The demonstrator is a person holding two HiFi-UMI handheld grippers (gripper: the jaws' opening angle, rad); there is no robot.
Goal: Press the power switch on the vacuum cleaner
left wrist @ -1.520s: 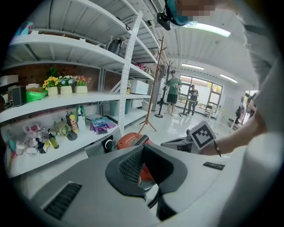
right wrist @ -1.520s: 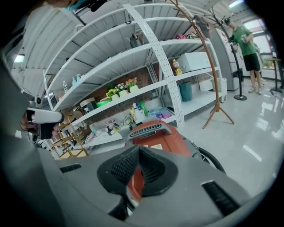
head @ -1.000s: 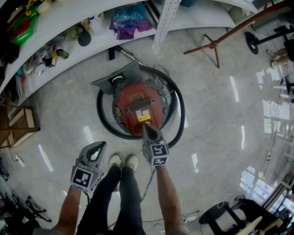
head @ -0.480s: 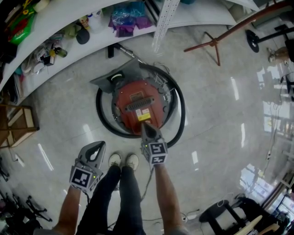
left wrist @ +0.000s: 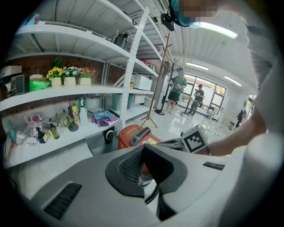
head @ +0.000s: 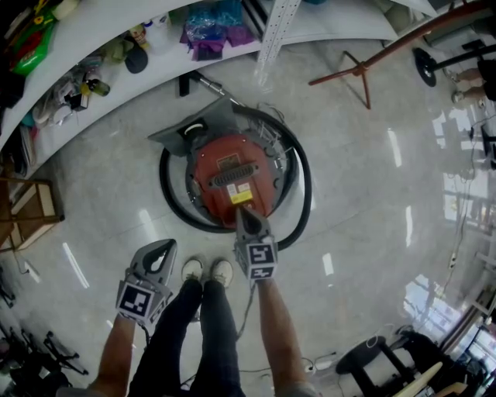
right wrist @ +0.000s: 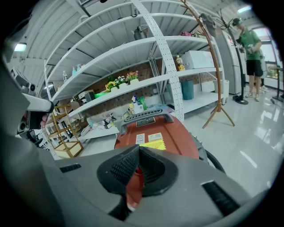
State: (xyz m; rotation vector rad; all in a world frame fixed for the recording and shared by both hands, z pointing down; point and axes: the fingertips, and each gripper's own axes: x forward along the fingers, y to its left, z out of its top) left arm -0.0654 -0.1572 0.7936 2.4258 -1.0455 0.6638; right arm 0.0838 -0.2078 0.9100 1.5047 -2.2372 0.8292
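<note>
Right gripper [head: 239, 211] is reaching forward over the near edge of the red vacuum cleaner [head: 232, 174], with its jaws pressed together and nothing clamped between them. In the right gripper view the closed tips [right wrist: 138, 148] are pointing at the red housing [right wrist: 155, 133], just short of the yellow label [right wrist: 153, 144]. Whether the tips are touching the housing cannot be told, and the power switch itself cannot be picked out.

Left gripper [head: 167, 246] is hanging back, well to the left of the right gripper and short of the vacuum cleaner, above the bare floor [head: 101, 209]. Its jaws [left wrist: 143, 148] are also closed tip to tip and holding nothing. Past them, the left gripper view is showing the vacuum cleaner [left wrist: 133, 133] ahead and the right gripper's marker cube [left wrist: 195, 138] off to the right.

Black hose [head: 167, 198] is lying coiled around the vacuum cleaner body. A grey housing section with a round dial [head: 194, 132] is sitting on the far side of the cleaner from both grippers. Beyond that, a white shelf [head: 116, 23] is carrying bottles and small items. The person's shoes [head: 208, 271] are standing between the two grippers.
</note>
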